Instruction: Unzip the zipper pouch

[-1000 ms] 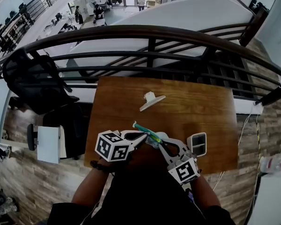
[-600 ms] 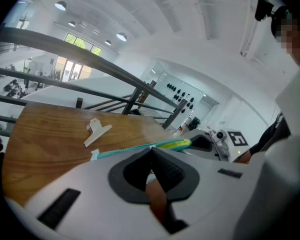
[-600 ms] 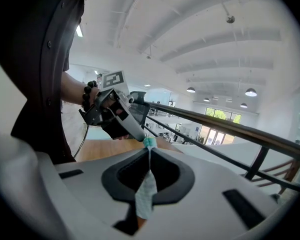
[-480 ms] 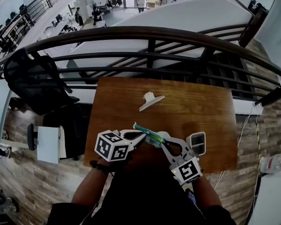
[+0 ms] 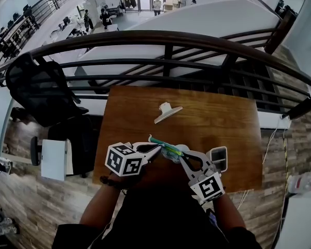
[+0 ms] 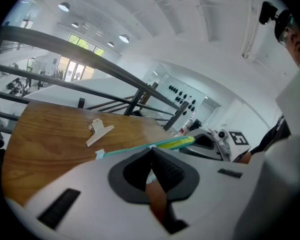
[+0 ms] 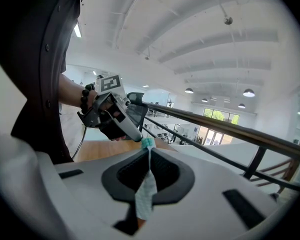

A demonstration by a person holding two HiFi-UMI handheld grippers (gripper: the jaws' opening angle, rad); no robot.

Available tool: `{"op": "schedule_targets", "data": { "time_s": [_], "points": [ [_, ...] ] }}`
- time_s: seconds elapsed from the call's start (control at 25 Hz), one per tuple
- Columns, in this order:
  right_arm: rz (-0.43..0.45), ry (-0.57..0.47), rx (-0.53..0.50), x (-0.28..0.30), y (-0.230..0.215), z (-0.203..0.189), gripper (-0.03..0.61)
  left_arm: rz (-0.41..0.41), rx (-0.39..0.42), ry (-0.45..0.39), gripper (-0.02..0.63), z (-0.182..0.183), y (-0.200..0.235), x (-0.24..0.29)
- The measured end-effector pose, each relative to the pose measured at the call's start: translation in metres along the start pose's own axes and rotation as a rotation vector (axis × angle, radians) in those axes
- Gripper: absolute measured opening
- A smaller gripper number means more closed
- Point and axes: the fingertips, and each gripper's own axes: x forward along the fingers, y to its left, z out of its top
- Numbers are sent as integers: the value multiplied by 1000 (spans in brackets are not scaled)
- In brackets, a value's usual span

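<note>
Left gripper: fills the lower frame; dark pads pressed together, a pale sliver of the pouch pinched at their tips.
Zipper pouch: teal and yellow-green edge stretched level across the jaw tips, above the table.
Right gripper: at the pouch's right end, its marker cube behind it.
Wooden table: brown, wood-grained.
White clip: lying on the table, well apart from the pouch.
Dark railing: beyond the table's far edge.
</note>
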Motion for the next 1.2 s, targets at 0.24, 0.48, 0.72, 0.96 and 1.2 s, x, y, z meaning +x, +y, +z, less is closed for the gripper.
{"op": "schedule_targets", "data": {
  "time_s": [0.24,0.48,0.72,0.96,1.2],
  "points": [
    [-9,-5,5,-4,-5,0,3,27,10,8,14,0,3,2],
    [-24,2,22,-6,-10,0,3,44,3,5,14,1,7,0],
    [-7,-9,15,-3,-9,0,3,46,12,-3,14,1,9,-2],
    [-24,3,32,-5,-15,-5,3,72,8,-1,14,3,17,-2],
    [-28,-7,27,-5,-14,-3,3,73,15,5,14,1,19,0]
  ]
}}
